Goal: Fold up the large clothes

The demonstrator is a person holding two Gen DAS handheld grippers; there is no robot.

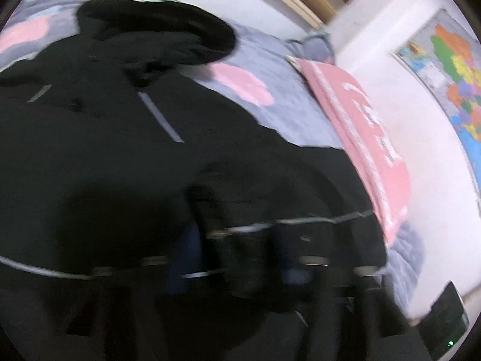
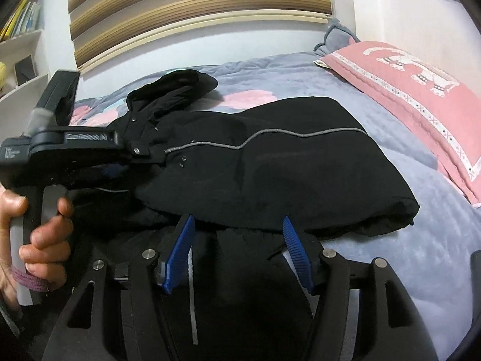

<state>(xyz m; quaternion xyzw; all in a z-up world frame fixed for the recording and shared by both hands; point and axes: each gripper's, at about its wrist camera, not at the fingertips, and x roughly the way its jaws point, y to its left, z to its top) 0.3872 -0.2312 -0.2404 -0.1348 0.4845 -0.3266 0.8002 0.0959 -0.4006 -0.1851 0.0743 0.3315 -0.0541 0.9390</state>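
The big black coat (image 2: 270,162) with a thin grey stripe lies folded on the bed (image 2: 405,156), the right claw (image 2: 237,225) open at its edge, the left claw (image 2: 126,162) too hidden to tell.

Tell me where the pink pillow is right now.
The pink pillow lies at the right of the right wrist view, on the grey-blue bedspread beside the wall, just beyond the folded black jacket.

Free bedspread (image 2: 345,90) btwn jacket (image 2: 270,165), pillow (image 2: 405,96)

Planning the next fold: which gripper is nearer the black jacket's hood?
Left. The left gripper sits at the collar just below the hood; the right gripper is at the black jacket's near edge.
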